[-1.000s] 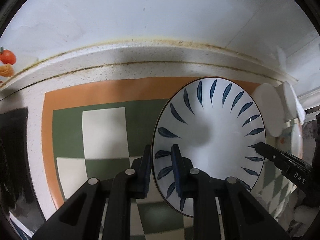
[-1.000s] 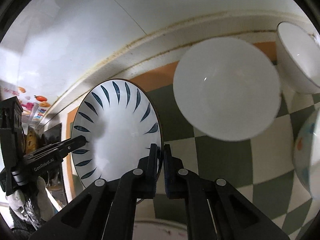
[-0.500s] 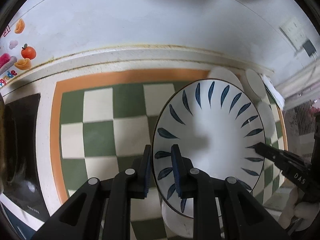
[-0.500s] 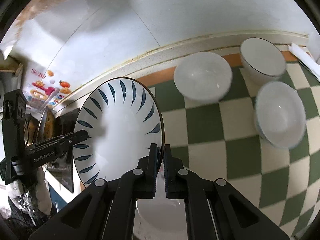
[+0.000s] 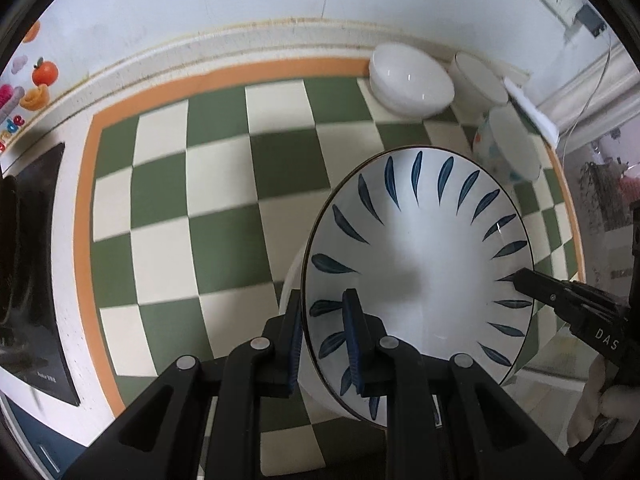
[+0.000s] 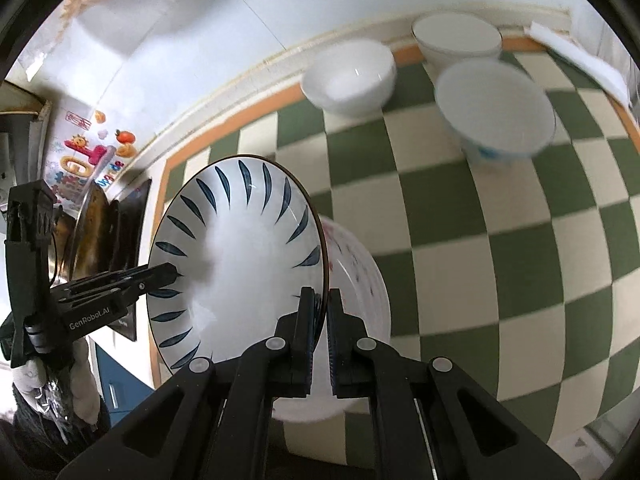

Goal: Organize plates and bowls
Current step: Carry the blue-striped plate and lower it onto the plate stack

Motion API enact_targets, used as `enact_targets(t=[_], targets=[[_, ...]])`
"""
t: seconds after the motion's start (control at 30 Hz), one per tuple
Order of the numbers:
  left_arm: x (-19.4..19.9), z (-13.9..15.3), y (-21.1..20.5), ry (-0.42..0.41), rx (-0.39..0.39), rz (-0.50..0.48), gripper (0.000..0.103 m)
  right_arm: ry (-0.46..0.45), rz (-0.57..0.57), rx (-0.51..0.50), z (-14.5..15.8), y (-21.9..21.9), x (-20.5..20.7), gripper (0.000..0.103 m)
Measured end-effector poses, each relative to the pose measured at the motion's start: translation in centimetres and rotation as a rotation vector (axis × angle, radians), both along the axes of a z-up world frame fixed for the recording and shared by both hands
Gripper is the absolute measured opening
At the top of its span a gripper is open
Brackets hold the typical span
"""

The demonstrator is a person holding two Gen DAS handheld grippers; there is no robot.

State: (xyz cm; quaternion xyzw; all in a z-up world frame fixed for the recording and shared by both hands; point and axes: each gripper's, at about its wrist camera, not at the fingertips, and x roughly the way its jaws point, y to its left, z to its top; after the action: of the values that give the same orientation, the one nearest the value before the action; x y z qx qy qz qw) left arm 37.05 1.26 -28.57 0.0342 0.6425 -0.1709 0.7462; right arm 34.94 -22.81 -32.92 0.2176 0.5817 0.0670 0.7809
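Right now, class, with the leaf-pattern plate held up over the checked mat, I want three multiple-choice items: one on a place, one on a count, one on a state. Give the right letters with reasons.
1. Where do the bowls stand?
A. at the far end of the checked mat, near the wall
B. stacked on the black cooktop
C. inside a sink

2. How many bowls stand there?
A. one
B. three
C. five

3. How is the leaf-pattern plate held?
A. lying flat on the mat, untouched
B. by one gripper only
C. by both grippers, one on each side of its rim

Answers:
1 A: the bowls sit by the mat's orange border under the wall.
2 B: three bowls show in both views.
3 C: the left gripper and the right gripper each clamp the plate's rim.
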Motion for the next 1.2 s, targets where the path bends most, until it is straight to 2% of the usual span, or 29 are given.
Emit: enact_targets(t=[0.43, 0.77, 1.2], targets=[[-1.2, -5.5, 0.4, 0.086, 0.040, 0.026, 0.017, 0.072, 0.031, -0.018, -5.3, 0.9, -0.5, 0.007], [-1.2, -6.5, -0.2, 0.103, 0.054, 0.011, 0.017, 0.102, 0.011, -0.018, -6.6, 0.1, 0.2, 0.007], [-1.1, -6.6, -0.2, 0.116, 0.063, 0.045, 0.017, 0.125, -0.001, -0.020, -6.6, 0.2, 0.8, 0.010]])
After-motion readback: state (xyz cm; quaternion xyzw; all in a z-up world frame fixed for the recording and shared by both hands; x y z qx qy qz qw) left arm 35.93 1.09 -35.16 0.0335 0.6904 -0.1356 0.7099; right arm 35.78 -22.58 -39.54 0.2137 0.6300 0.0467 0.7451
